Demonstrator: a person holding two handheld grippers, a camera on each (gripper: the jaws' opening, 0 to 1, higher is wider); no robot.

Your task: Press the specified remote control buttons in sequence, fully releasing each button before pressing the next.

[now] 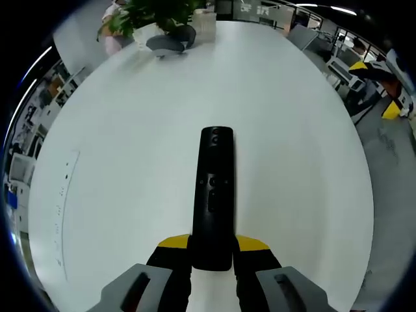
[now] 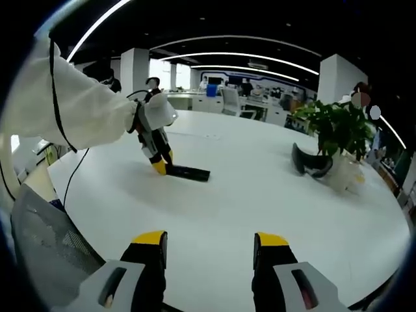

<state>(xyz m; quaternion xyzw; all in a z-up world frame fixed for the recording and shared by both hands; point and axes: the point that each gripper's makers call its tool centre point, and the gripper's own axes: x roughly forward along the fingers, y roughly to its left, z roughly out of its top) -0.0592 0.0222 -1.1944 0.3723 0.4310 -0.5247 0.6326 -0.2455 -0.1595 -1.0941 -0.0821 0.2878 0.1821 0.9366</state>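
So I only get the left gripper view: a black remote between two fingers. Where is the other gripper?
Observer: The right gripper hangs over the white table, well apart from the remote, its fingers open and empty.
Visitor: Who holds the one I look through?
Observer: A person's arm in a white sleeve holds the left gripper, tilted down onto the remote's end.
Visitor: Anything attached to it?
Observer: A thin dark cable hangs below the sleeve.

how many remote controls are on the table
1. A slim black remote control lies flat on the round white table, its near end gripped between the left gripper jaws; the right gripper view shows it too.
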